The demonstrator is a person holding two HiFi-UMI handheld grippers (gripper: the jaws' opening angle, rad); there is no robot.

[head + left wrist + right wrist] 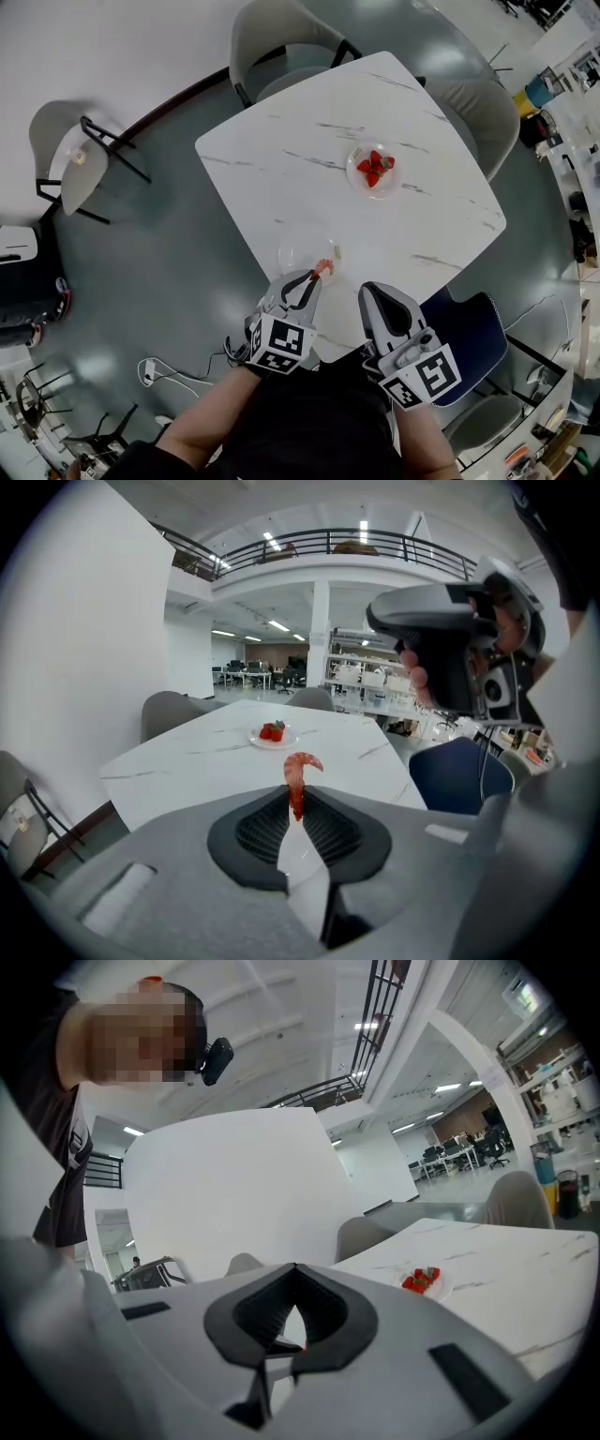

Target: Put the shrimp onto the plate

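Note:
A small orange shrimp (pixel 324 268) hangs curled from my left gripper (pixel 318 276), which is shut on its tail end. In the left gripper view the shrimp (pixel 299 778) sticks up from between the closed pads, above the white marble table (pixel 216 747). Gripper and shrimp hover over the near rim of a clear glass plate (pixel 292 246) close to the table's front corner. My right gripper (pixel 367 290) is held beside it to the right, over the table edge, shut with nothing in it; its pads (pixel 319 1309) meet at the tip.
A second plate holding red strawberries (pixel 374 169) sits farther out on the table (pixel 281 159). Grey chairs (pixel 281 47) ring the table, a blue chair (pixel 472 335) stands at the right near me, and cables (pixel 155 373) lie on the floor to the left.

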